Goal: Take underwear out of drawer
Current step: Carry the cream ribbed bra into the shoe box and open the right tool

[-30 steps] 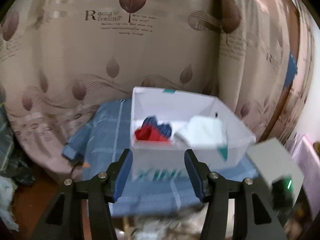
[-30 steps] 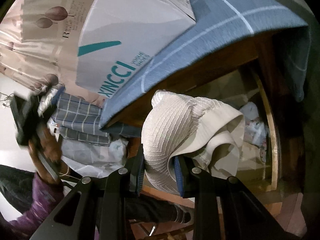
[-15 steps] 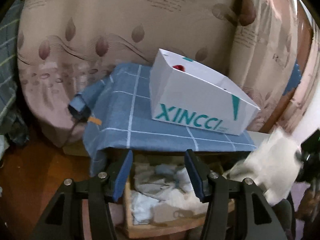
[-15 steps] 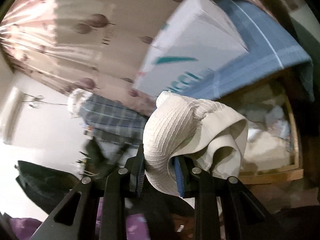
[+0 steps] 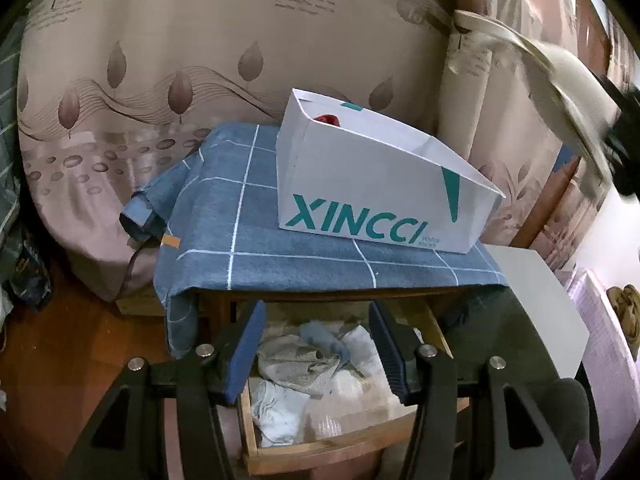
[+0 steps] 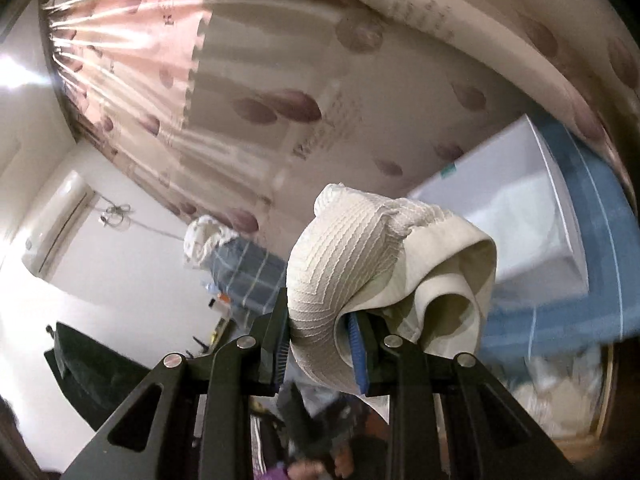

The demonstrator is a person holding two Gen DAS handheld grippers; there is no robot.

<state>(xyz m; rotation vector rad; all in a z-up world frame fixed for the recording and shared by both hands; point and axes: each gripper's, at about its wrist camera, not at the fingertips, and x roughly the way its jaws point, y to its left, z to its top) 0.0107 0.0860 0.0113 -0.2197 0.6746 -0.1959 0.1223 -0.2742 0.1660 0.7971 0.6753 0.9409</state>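
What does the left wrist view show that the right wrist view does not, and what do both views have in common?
Only the left wrist view shows the open left gripper over the open wooden drawer of crumpled pale clothes, and the teal lettering on the white cardboard box.

Only the right wrist view shows the right gripper shut on the cream ribbed underwear, a white wall air conditioner and a plaid bundle.

Both share the box, the blue checked cloth, the leaf-patterned curtain and the underwear.

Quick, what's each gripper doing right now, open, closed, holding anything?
Left gripper: open, nothing between its fingers, pointing at the open drawer.
Right gripper: shut on the cream underwear, held up clear of the drawer.
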